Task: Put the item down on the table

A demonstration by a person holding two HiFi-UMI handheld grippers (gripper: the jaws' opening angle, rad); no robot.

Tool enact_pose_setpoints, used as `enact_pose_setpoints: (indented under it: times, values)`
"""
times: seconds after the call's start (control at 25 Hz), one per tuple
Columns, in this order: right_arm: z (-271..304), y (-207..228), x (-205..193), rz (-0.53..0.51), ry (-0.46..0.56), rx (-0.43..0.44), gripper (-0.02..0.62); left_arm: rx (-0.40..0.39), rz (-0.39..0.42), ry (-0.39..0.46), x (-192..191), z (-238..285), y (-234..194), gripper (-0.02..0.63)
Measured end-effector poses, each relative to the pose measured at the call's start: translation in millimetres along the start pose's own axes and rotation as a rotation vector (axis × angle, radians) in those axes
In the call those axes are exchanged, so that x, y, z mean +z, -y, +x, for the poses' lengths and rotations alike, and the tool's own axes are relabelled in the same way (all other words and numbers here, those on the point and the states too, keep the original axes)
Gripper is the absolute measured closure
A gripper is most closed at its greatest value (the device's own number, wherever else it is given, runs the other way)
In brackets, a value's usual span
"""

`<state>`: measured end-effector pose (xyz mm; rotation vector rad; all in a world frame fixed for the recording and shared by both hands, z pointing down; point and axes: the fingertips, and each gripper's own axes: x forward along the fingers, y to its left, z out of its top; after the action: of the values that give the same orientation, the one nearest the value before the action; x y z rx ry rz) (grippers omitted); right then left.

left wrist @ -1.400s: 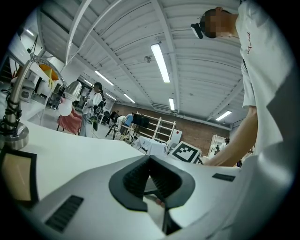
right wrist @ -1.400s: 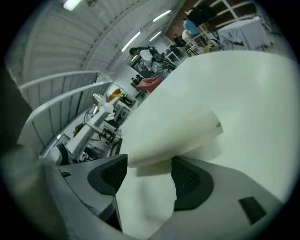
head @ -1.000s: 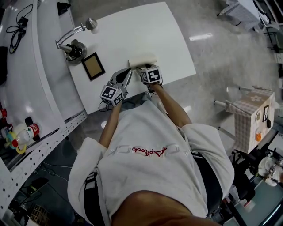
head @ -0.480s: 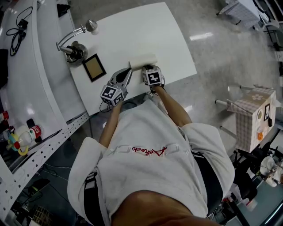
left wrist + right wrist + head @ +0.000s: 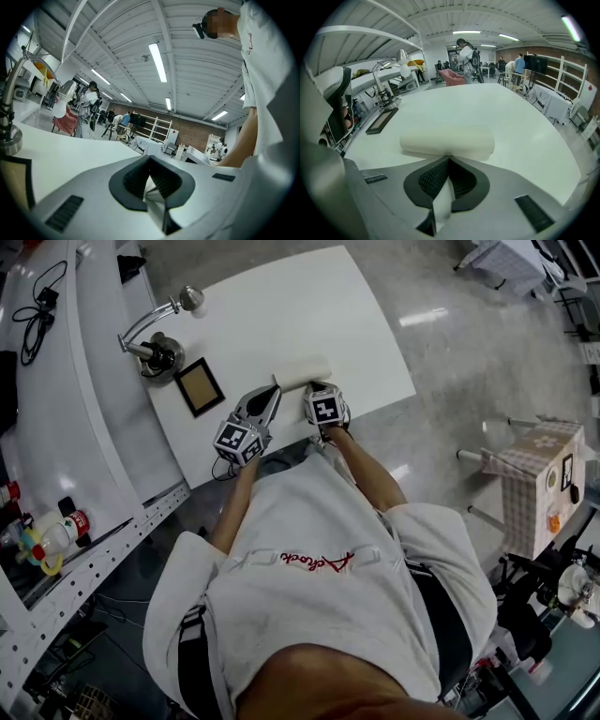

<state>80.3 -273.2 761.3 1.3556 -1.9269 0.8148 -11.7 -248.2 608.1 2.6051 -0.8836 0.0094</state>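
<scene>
Cream roll (image 5: 302, 370) flat on table (image 5: 281, 306) — right gripper (image 5: 449, 158) jaws just closed, pressed together at roll's near edge, nothing between. Left gripper (image 5: 150, 157) likewise together, empty — placing looks done.

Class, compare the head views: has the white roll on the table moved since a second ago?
No. The white roll lies at the same spot beside the picture frame as before.

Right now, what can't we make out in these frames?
- Right gripper: jaws have just been closing, tips together at the roll's near edge. Whether they pinch it is hidden by the tips, right gripper view.
- Picture frame: contents too small in head view, cut off by the left edge in left gripper view.
- Roll: outside the left gripper view.
</scene>
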Motion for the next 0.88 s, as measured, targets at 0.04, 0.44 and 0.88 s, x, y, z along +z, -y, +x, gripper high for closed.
enact_pose_setpoints:
  times: [0.04,0.44,0.88]
  values:
    - [-2,0,-3,0.003,0.000,-0.002,0.600,-0.002,0.001,0.000,0,0,1,0.598]
    - [-47,-10,9,0.002,0.208,0.043,0.600,-0.019,0.019,-0.004,1,0,8,0.598]
    - [-147,-46,64,0.062,0.537,0.099,0.600,-0.076,0.117,-0.002,20,-6,29,0.597]
